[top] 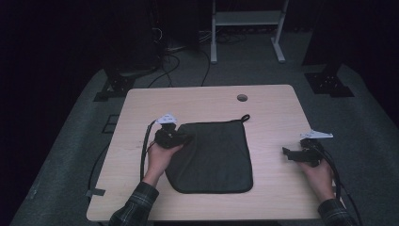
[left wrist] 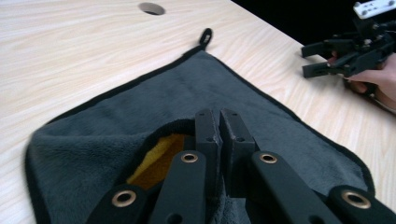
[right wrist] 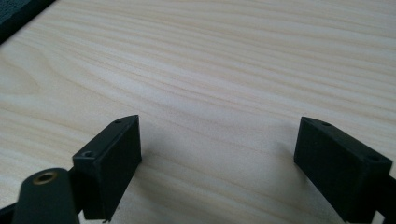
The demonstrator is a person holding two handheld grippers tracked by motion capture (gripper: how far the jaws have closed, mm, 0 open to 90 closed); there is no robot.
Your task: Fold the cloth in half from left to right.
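- The left hand-held gripper [top: 184,138] is clamped on the near-left edge of the dark towel [top: 214,157] (yellow underside showing), which lies flat mid-table [top: 141,108], stretching rightward.
- The right hand-held gripper [top: 289,152], jaws apart, sits well right of it.

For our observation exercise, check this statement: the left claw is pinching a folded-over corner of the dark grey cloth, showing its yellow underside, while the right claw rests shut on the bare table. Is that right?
One detail is wrong: the right claw is open, its jaws standing wide apart over the bare table, as the right gripper view shows. The left claw does pinch the dark grey cloth, lifting an edge that shows its yellow underside.
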